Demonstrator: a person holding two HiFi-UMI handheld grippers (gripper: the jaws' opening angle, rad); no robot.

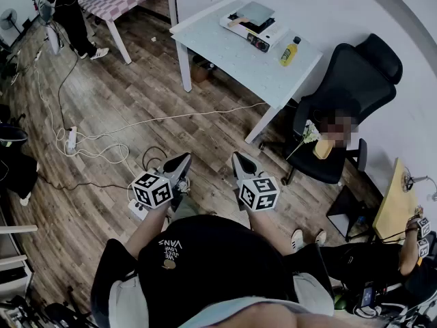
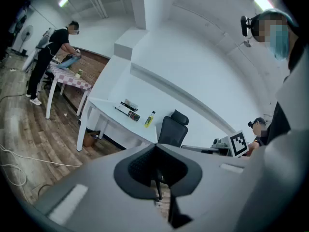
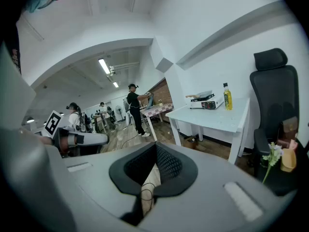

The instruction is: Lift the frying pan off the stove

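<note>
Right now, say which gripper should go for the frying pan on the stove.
Right, narrowly. In the head view the frying pan on the stove lies almost straight ahead of the right gripper; the left gripper is offset. Both are far off, jaws shut.

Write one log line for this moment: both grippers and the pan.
left gripper: shut, empty | right gripper: shut, empty | pan: on stove, untouched

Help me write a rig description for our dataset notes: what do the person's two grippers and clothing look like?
The left gripper and right gripper match: dark, tapering jaws, each carrying a white cube with black square markers. In their own views the bodies look grey, with black, ribbed pads. The person wears a black top with small pale lettering.
</note>
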